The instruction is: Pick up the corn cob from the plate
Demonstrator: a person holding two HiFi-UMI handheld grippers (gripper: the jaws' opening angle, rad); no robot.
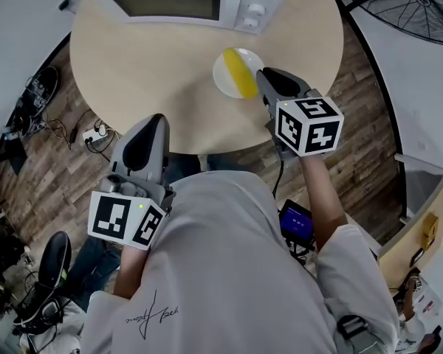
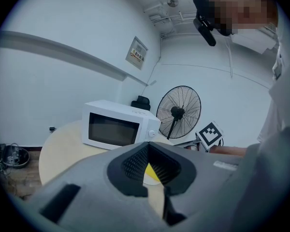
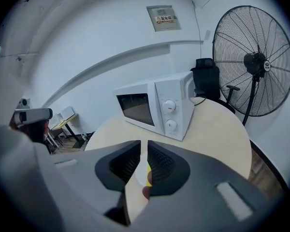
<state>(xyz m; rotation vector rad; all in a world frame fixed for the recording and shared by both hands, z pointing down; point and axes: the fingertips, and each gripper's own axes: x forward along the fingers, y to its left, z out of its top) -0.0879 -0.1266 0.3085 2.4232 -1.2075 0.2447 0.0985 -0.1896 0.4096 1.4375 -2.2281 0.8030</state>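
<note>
Right gripper [image 1: 266, 77], jaws barely apart and empty, hovers at the plate's [image 1: 218, 76] right edge. The corn cob [image 1: 238, 74] lies just left of its tip, lengthwise away from you. Your closed left gripper [image 1: 158, 122] is well back.

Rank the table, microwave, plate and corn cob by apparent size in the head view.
1. table
2. microwave, though the frame's top edge crops it
3. plate
4. corn cob
</note>
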